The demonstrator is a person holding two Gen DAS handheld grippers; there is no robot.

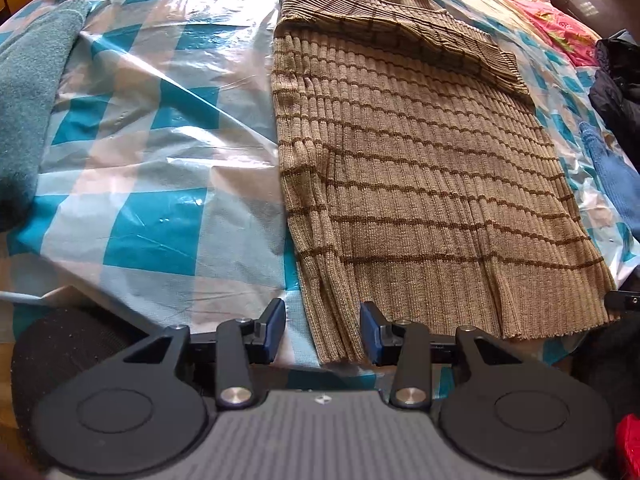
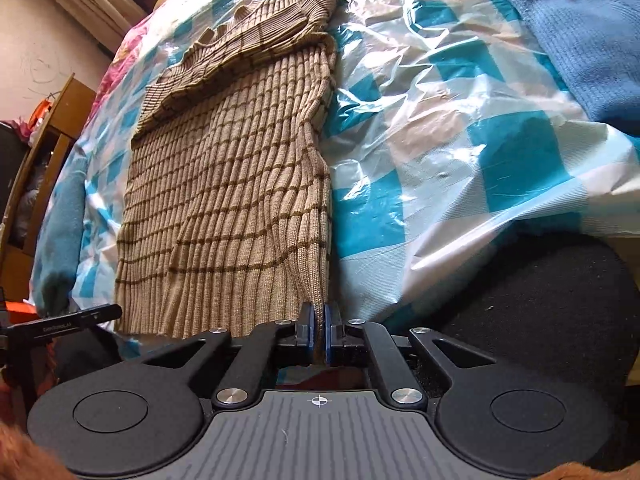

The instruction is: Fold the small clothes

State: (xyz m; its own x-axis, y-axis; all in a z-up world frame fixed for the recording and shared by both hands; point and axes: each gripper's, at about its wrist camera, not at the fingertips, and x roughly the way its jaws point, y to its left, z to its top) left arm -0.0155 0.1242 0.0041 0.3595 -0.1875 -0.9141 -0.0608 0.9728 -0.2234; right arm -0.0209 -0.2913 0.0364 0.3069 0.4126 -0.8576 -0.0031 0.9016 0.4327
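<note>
A brown striped sweater (image 1: 420,168) lay flat on a blue-and-white checked plastic sheet (image 1: 152,132), its long axis running away from the claws, hem nearest them and neck end far. A sleeve (image 1: 404,28) was folded across the sweater's far end. The ribs ran along the length, the dark stripes across it.

Left of the sweater lay a teal cloth (image 1: 28,92); right of it, a blue knit (image 2: 576,48). Beyond the blue knit were dark clothes (image 1: 616,76) and a pink flowered fabric (image 1: 548,20). Nothing lay on the sweater besides its own sleeve.

The left claw (image 1: 323,332) stood partly open over the sweater's near left corner, the hem edge lying between its blue pads (image 1: 276,328), which did not press it. The right claw (image 2: 319,330) was closed tight, pinching the sweater's near right corner between its pads.

Small white lettering on the left claw's finger, seen from the right wrist, was too blurred to read.
</note>
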